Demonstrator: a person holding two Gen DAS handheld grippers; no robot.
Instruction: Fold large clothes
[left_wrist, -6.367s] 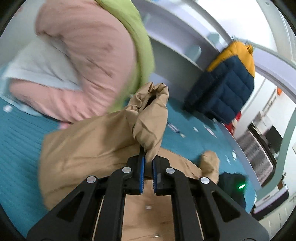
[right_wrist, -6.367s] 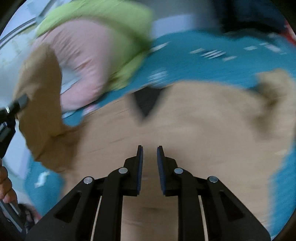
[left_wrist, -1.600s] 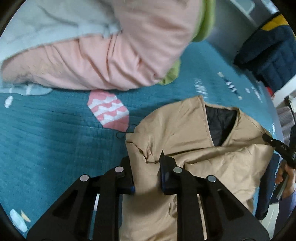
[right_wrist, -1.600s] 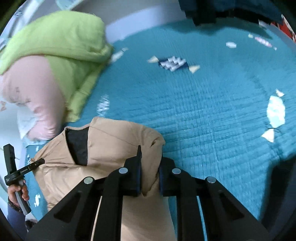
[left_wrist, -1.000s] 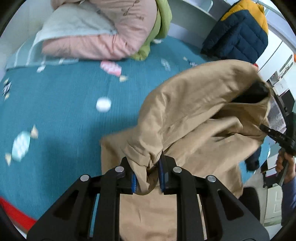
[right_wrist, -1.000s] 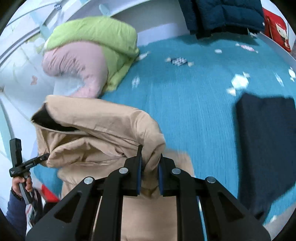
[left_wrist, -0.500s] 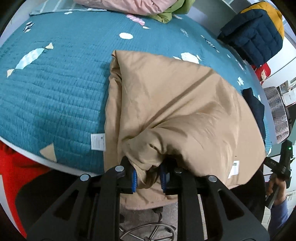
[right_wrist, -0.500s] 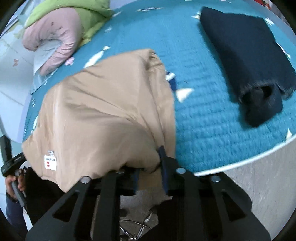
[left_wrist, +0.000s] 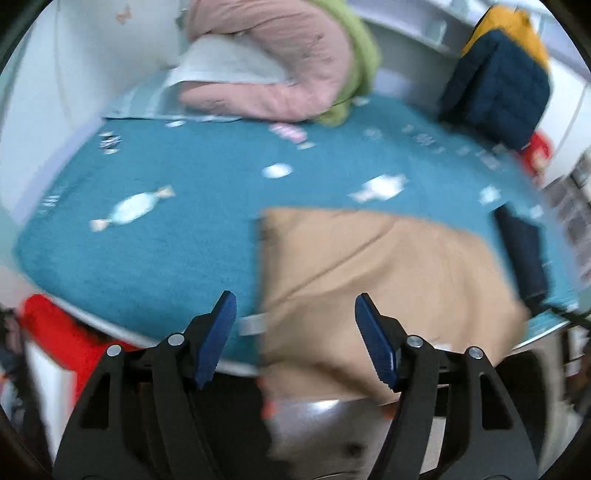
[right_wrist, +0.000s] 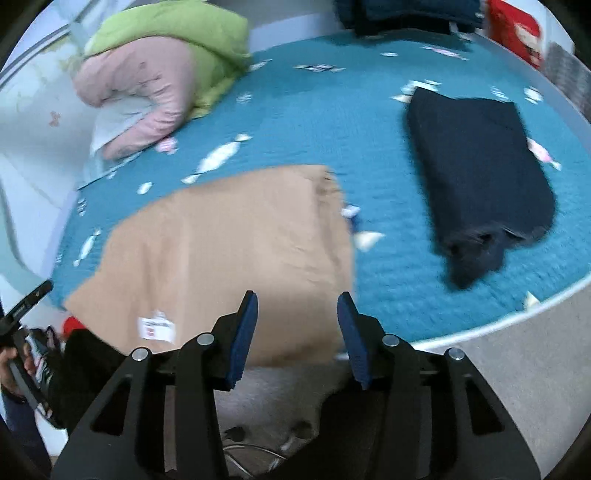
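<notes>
A tan jacket (left_wrist: 376, 277) lies folded in half on the teal bedspread (left_wrist: 155, 229), its near edge hanging over the bed's front edge. It also shows in the right wrist view (right_wrist: 229, 254), with a white label (right_wrist: 155, 328) near its hanging edge. My left gripper (left_wrist: 295, 332) is open and empty, raised just in front of the jacket's near left corner. My right gripper (right_wrist: 295, 325) is open and empty, above the jacket's near right corner.
A folded dark navy garment (right_wrist: 476, 177) lies right of the jacket. A pink and green bedding pile (right_wrist: 159, 70) sits at the bed's far left. A navy and yellow jacket (left_wrist: 495, 74) hangs at the back right. A red object (left_wrist: 55, 332) is below the bed edge.
Both grippers have opened and let go of the tan jacket, then pulled back from it. The jacket now lies flat, folded in half, on the bed.
</notes>
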